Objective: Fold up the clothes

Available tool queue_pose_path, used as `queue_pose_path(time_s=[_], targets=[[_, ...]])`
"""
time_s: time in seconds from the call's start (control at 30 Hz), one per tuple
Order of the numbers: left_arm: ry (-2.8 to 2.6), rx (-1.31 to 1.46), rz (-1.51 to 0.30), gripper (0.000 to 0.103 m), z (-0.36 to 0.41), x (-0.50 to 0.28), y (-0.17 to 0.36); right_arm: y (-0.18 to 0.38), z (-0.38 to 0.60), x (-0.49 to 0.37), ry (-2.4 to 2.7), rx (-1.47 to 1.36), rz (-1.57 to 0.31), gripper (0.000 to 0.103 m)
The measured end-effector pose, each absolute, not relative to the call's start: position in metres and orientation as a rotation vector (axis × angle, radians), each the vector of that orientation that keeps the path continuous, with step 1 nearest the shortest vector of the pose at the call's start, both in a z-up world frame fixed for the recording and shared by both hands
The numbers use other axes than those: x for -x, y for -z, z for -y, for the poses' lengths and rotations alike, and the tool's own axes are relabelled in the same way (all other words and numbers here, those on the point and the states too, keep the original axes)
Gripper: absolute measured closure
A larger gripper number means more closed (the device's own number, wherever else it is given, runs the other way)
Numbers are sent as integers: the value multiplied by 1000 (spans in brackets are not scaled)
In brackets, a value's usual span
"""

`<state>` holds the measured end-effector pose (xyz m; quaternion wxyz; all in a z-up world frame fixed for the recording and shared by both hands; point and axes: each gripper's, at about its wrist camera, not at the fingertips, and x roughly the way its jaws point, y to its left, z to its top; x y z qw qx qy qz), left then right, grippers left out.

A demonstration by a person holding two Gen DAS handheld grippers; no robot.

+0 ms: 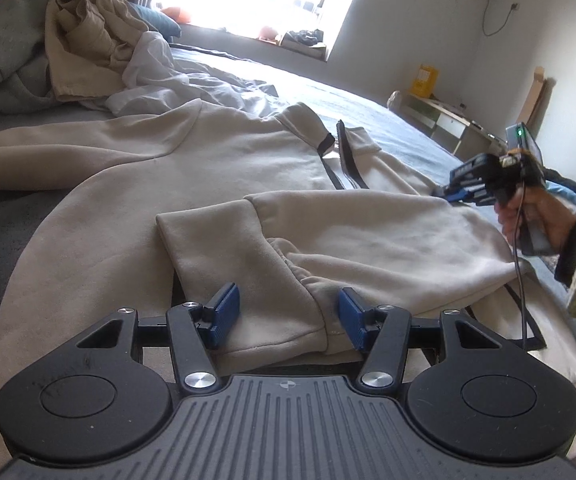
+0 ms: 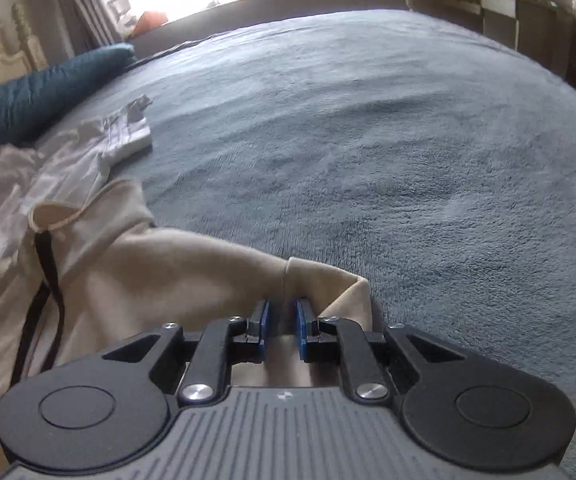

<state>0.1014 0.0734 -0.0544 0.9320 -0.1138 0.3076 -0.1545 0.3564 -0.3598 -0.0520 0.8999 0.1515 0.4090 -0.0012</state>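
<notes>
Partway through, by the look of it: beige hoodie [image 1: 216, 168] spread across the middle of the left wrist view on the blue-grey bed [image 2: 367, 140], one sleeve [image 1: 248, 264] already brought in over the body, cuff end at lower centre between the pads of the left hand-held gripper [image 1: 284, 316]. Jaws there half apart, pads flanking the cuff; no clear pinch visible, so released rather than clamped as far as can be judged. Right hand-held gripper [image 2: 280, 324] low in the centre of its own view, jaws nearly together with a fold of the hoodie's edge [image 2: 327, 284] bunched between the blue pads, grasping it; also seen at right of the left wrist view, gripped by a hand [image 1: 527, 220] in a dark cuff. Left to do, seemingly: the far sleeve stretching off to the left edge, the hood near upper centre, then folding the body in half. Unfolded pile [image 1: 80, 32] of tan and white garments waiting at upper left. Hoodie thick, soft fleece with ribbed cuffs, a dark drawstring [image 2: 48, 264] and dark zip tape. Bed cover plush, short-piled, slightly rumpled. Teal pillow [image 2: 40, 88] at left of the right wrist view.
</notes>
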Motion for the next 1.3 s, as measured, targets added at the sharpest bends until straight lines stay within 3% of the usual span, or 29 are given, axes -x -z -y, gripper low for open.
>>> queue_pose_path(time_s=[0.27,0.57,0.77,1.0,1.3], targets=[[311,251,-636,47,-74,-102,54,-16,361,-249,-166,-270,-773,81],[317,384,-645,47,-87,-105,56,43,346,-166,-186,-165,-923,79],[275,531,-587,46,-114,-91,42,-8,312,-149,-229,-150,-775,75],[64,723,-449,41,-192,-63,32,-47,223,-136,-501,-123,-690,70],[-408,959,-338,38,-331,-56,44,-18,123,-145,-696,-153,-787,70]])
